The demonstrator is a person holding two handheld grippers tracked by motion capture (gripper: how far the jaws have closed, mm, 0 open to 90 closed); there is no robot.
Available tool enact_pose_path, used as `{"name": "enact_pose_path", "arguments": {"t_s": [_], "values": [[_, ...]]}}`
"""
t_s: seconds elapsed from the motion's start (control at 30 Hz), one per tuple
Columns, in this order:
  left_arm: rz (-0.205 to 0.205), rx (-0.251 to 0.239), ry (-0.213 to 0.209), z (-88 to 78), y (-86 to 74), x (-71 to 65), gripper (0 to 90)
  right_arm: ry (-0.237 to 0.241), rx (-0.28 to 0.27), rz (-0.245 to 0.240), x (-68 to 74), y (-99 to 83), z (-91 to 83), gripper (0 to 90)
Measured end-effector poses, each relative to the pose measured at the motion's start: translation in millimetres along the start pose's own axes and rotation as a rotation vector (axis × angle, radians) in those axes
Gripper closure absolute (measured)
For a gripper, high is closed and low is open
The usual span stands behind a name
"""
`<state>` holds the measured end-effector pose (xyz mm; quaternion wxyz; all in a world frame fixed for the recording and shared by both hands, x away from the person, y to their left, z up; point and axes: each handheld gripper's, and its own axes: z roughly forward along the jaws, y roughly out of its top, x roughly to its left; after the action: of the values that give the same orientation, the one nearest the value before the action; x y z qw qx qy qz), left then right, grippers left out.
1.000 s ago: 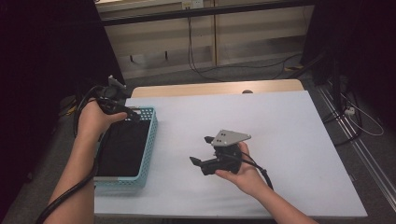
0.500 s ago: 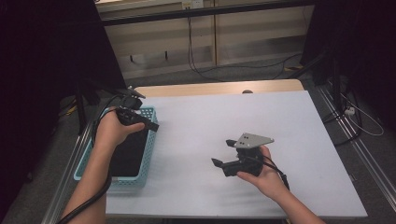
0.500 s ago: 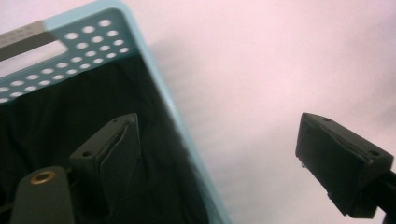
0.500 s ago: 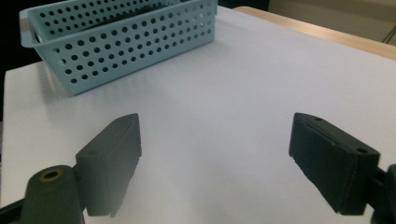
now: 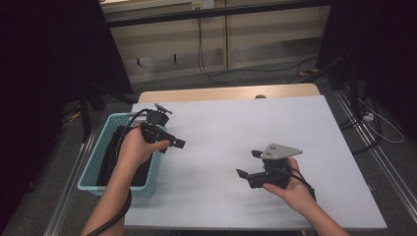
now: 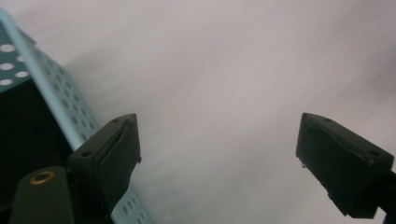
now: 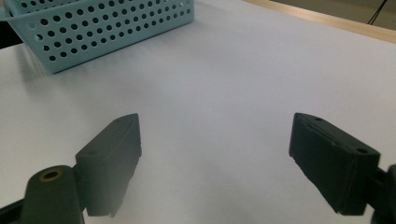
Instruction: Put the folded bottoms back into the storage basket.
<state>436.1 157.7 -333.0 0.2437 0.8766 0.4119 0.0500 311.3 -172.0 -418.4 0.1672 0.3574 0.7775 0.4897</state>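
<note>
I've brought the left gripper point(image 5: 169, 142) off the basket point(image 5: 93, 169) and out past its right rim, over bare table point(image 5: 231, 128); jaws wide, nothing between them. Right gripper point(image 5: 250, 164) has slid right and nearer, low over the table, jaws wide and empty too. The dark thing in the basket point(image 5: 110, 157) sits untouched at the left edge. I'd say neither hand has started a pick.
</note>
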Motion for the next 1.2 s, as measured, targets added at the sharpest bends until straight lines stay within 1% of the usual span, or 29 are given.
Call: {"name": "enact_pose_path", "arguments": {"t_s": [0.1,0.2,0.27,0.3,0.43,0.67,0.73,0.77,0.8,0.83,0.9,0.93,1.03,1.07,1.1,1.13,1.2], "values": [[0.011,0.002,-0.02,6.6,-1.9,-6.2,13.6,-0.004,0.006,0.0,-2.7,-2.9,-3.5,16.5],[0.024,0.002,-0.027,12.2,-3.9,-10.7,13.4,-0.011,0.006,0.005,-5.3,-4.9,-6.8,16.5],[0.024,-0.005,-0.036,15.0,-5.2,-13.7,13.5,-0.013,0.007,0.006,-6.4,-5.9,-9.0,16.4],[0.035,-0.011,-0.037,16.4,-6.0,-15.5,13.4,-0.015,0.005,0.006,-7.0,-6.5,-9.9,16.4],[0.038,-0.018,-0.049,20.9,-8.7,-21.4,13.4,-0.019,0.014,0.007,-9.6,-9.7,-13.3,16.4],[0.066,-0.022,-0.067,27.1,-15.2,-29.4,13.3,-0.024,0.025,0.014,-14.3,-15.4,-19.8,16.4],[0.061,-0.029,-0.074,29.0,-17.3,-31.9,13.2,-0.028,0.027,0.018,-15.8,-17.0,-22.0,16.4],[0.07,-0.026,-0.077,29.6,-18.3,-32.3,13.2,-0.03,0.029,0.018,-16.6,-17.8,-23.2,16.4],[0.063,-0.029,-0.082,30.5,-19.7,-33.3,13.2,-0.03,0.029,0.02,-17.2,-18.5,-24.3,16.4],[0.067,-0.031,-0.083,31.8,-20.9,-33.9,13.2,-0.031,0.03,0.019,-17.8,-19.1,-25.3,16.4],[0.062,-0.034,-0.091,34.2,-23.8,-35.1,13.2,-0.034,0.033,0.019,-18.6,-20.5,-27.4,16.4],[0.071,-0.033,-0.091,35.5,-25.3,-35.4,13.1,-0.033,0.034,0.021,-18.8,-21.1,-28.4,16.4],[0.081,-0.028,-0.098,38.3,-29.6,-36.3,13.1,-0.033,0.036,0.018,-19.8,-22.9,-31.8,16.3],[0.074,-0.031,-0.1,39.2,-31.1,-36.9,13.1,-0.034,0.037,0.019,-20.0,-23.5,-33.0,16.3],[0.084,-0.028,-0.1,39.9,-32.0,-36.5,13.1,-0.035,0.038,0.018,-20.8,-24.1,-34.2,16.3],[0.076,-0.032,-0.104,40.5,-33.2,-36.9,13.1,-0.033,0.04,0.018,-21.6,-24.6,-35.3,16.3],[0.078,-0.028,-0.109,41.2,-35.1,-35.9,13.1,-0.033,0.045,0.018,-23.5,-25.7,-37.7,16.4]]}}
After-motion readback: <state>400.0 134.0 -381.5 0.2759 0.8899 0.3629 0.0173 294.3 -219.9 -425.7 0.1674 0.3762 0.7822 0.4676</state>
